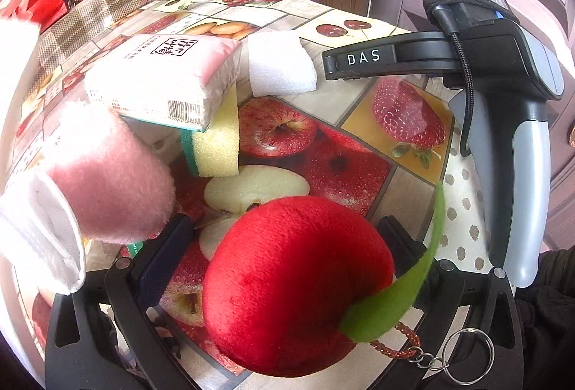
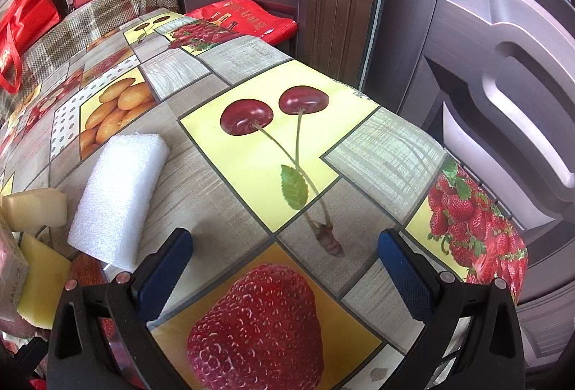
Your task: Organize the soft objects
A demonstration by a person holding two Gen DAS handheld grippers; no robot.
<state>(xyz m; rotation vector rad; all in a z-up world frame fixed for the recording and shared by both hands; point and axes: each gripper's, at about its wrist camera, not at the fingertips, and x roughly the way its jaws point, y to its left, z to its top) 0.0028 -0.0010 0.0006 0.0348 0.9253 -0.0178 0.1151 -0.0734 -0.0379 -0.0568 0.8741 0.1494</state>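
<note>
The left gripper (image 1: 284,239) clamps a red plush apple (image 1: 287,286) above the desk (image 1: 406,189); the right gripper (image 2: 284,250) hovers low, wide open, holding nothing.

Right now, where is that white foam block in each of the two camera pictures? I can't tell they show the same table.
Left wrist view: the white foam block sits upper centre, right of the tissue pack, beyond the yellow sponge.
Right wrist view: the white foam block lies at lower left, just ahead of the gripper's left finger.
Shared landmark: the printed cherry pair on the tablecloth beyond the block.
</note>
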